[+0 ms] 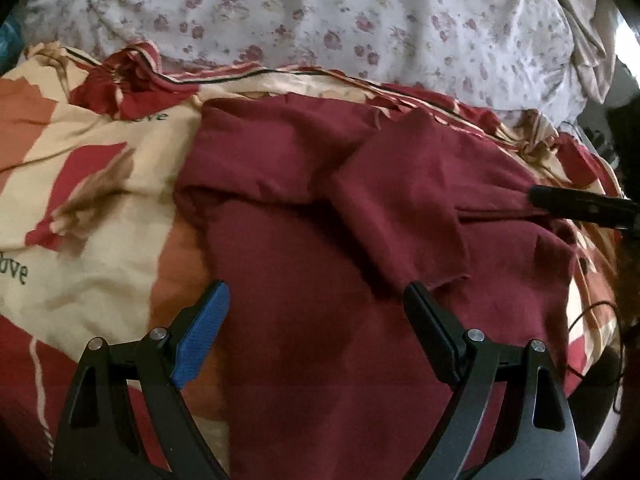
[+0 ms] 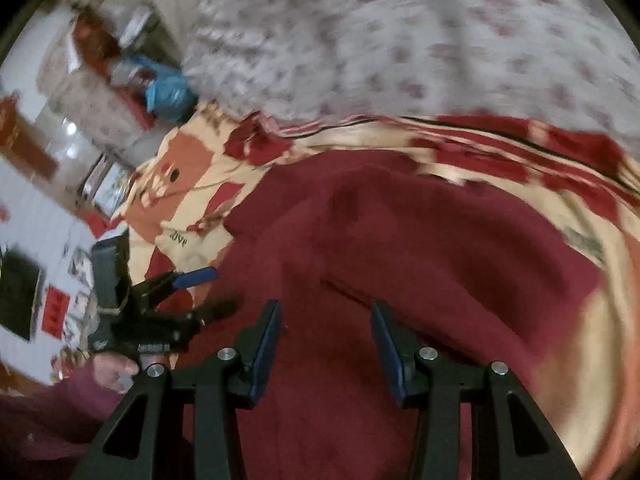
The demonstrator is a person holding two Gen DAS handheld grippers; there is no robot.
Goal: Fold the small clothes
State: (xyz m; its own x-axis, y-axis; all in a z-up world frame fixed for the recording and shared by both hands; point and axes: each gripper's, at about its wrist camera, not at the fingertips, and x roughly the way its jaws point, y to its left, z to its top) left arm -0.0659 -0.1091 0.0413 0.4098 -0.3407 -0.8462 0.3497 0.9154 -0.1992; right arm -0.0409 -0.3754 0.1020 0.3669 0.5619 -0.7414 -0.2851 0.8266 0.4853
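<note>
**Maroon garment on bed, both tools released**

Item 1. Garment [image 1: 320, 300]: maroon cloth, small, lying spread on the bed. A flap [image 1: 400, 196] of the same cloth is folded over its upper right part, lower edge ragged. Creases run across the upper left. In the right wrist view the garment [image 2: 400, 240] fills the centre, blurred.

Item 2. Left tool [image 1: 316, 296]: jaws wide apart, nothing between them, hovering over the near part of the garment. Left finger carries a blue pad [image 1: 204, 336]; right finger is black, its tip near the flap's ragged edge. Whether either tip touches the cloth cannot be told. Seen also from the right wrist view [image 2: 216, 288], at the garment's left edge, fingers spread.

Item 3. Right tool [image 2: 326, 320]: jaws apart, nothing held, over the garment's near middle. Blue pads face inward. In the left wrist view only one black fingertip [image 1: 568, 200] shows, at the garment's right side, beside the flap.

Item 4. Blanket [image 1: 80, 184]: cream, red and orange blocks, printed lettering, under the garment.

Item 5. Sheet [image 1: 320, 12]: white, pink floral print, beyond the blanket.

Item 6. Blue bag [image 2: 168, 94]: crumpled, beside the bed's far left corner; details blurred.
</note>
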